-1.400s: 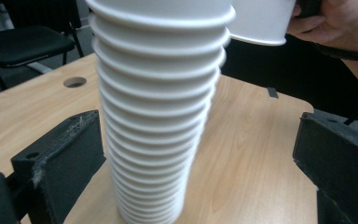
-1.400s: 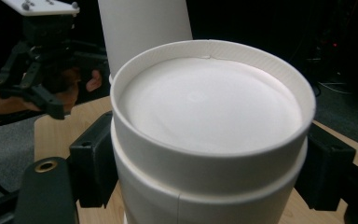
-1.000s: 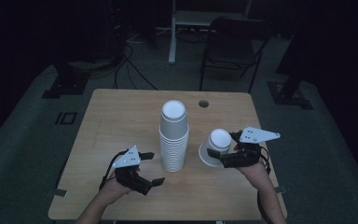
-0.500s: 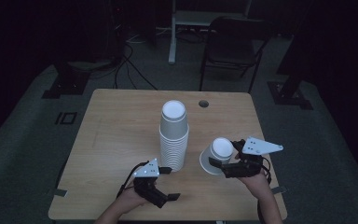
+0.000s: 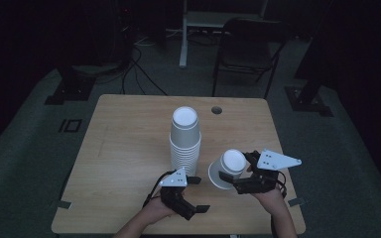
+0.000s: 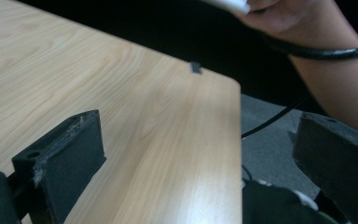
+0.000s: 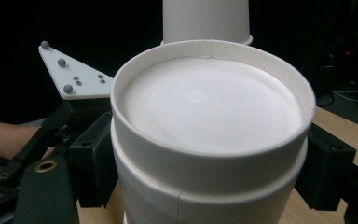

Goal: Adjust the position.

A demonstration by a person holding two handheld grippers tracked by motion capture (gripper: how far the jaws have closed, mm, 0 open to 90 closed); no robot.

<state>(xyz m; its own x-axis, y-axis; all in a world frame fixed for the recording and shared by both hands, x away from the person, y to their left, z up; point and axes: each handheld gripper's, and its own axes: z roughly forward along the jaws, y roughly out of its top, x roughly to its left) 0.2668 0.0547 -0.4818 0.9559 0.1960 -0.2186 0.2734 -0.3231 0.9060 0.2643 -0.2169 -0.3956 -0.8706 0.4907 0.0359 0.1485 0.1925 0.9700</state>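
— Where the person's hands come in at the near edge of the pale wooden table (image 5: 124, 148), how do the grippers stand?

— The left gripper (image 5: 194, 194) has its jaws spread wide over bare wood. The right gripper (image 5: 232, 181) pinches a tilted white paper cup (image 5: 227, 168), bottom up.

— And farther off?

— A tall stack of upturned white paper cups (image 5: 185, 140) stands mid-table, just beside the held cup.
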